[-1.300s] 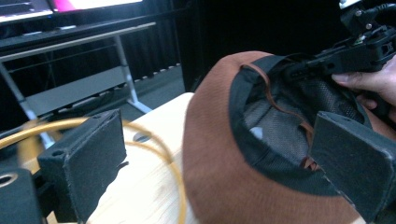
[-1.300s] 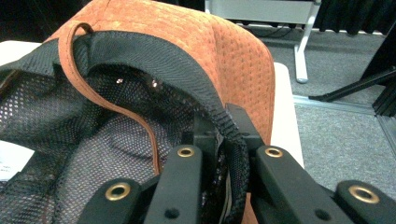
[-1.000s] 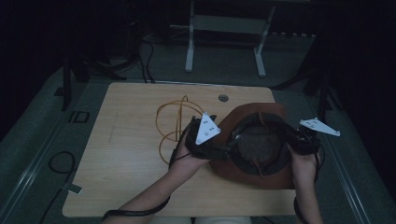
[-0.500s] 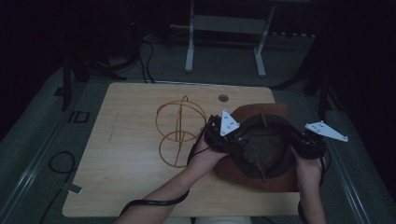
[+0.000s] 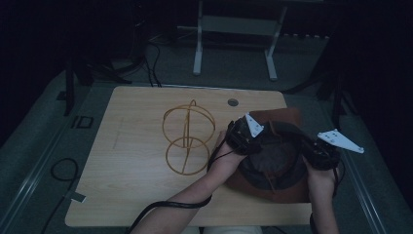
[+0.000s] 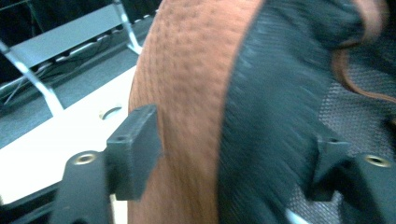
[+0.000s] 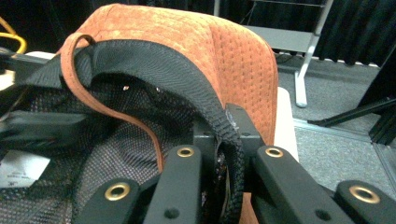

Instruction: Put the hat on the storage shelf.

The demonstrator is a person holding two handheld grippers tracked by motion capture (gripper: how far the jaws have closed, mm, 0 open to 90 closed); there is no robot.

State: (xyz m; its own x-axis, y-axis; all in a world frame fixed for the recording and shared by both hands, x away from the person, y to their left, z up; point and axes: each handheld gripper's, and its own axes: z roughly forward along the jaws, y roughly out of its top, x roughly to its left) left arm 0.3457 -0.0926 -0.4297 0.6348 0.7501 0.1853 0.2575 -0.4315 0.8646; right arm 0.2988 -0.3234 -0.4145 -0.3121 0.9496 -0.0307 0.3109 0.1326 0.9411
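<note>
Straddling the rust-orange suede hat (image 6: 187,93) with black mesh lining, the left gripper (image 6: 224,154) has been closing, pads not yet pressing; the right gripper (image 7: 227,135) pinches its black rim, a detail the high view lacks.

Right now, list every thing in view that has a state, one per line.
hat: upside down, lining up, on the table's right part
right gripper: shut on the hat's black rim
left gripper: jaws just been closing, straddling the hat's rim, pads not yet pressing
wire stand: upright, untouched
table: holds hat and stand
</note>
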